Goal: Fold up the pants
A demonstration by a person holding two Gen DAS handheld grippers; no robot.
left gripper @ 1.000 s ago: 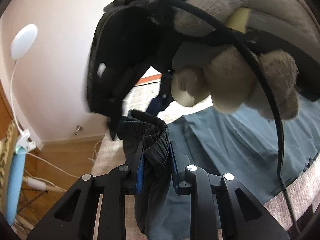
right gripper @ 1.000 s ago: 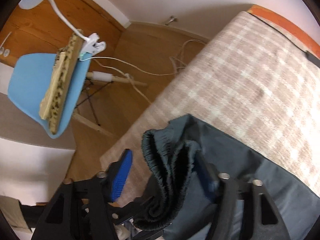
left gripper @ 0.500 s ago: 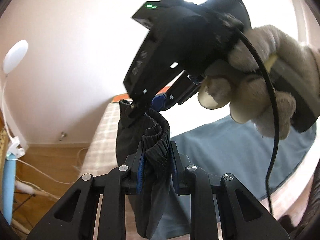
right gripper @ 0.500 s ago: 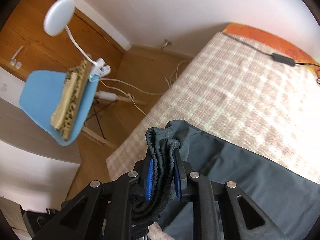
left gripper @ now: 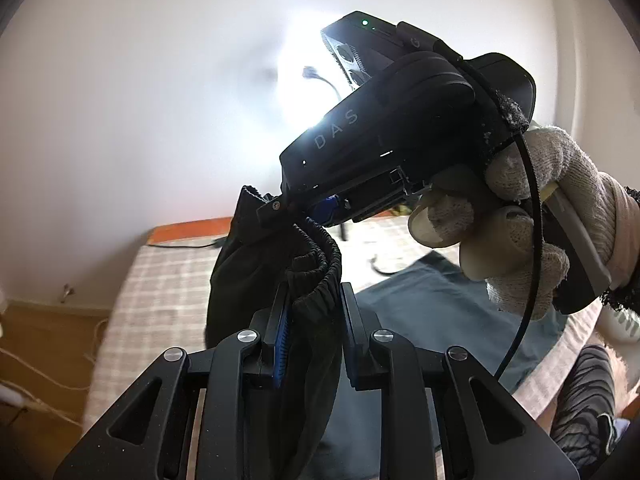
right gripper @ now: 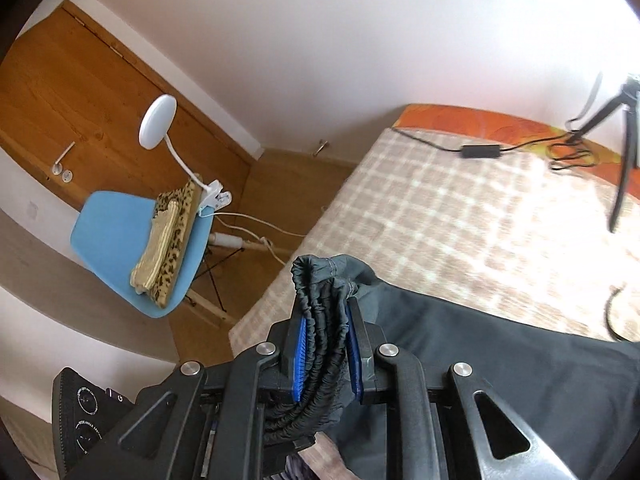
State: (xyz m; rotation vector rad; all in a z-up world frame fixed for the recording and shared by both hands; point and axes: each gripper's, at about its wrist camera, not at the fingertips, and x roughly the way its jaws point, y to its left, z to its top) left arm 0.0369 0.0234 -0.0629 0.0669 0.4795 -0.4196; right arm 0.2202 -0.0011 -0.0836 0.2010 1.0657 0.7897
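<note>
Dark grey pants (left gripper: 420, 300) lie on a checked bed, their bunched elastic waistband (left gripper: 316, 264) lifted off it. My left gripper (left gripper: 314, 312) is shut on one part of the waistband. Above it, held by a gloved hand (left gripper: 532, 216), the right gripper (left gripper: 280, 210) pinches the same band a little farther along. In the right wrist view the right gripper (right gripper: 326, 336) is shut on gathered folds of the waistband (right gripper: 320, 280), and the pants' cloth (right gripper: 500, 360) trails off to the right over the bed.
The checked bed (right gripper: 460, 208) has an orange far edge (right gripper: 460, 116), with a black cable and adapter (right gripper: 480, 150) and a tripod (right gripper: 624, 128) on it. Left of the bed stand a blue chair (right gripper: 116, 232) with folded cloth, a clip lamp (right gripper: 158, 120) and a wooden door (right gripper: 80, 100).
The right gripper closed on the waistband. Both grippers then rose with the band, lifting it higher off the bed; the right one now sits above and beyond the left.
</note>
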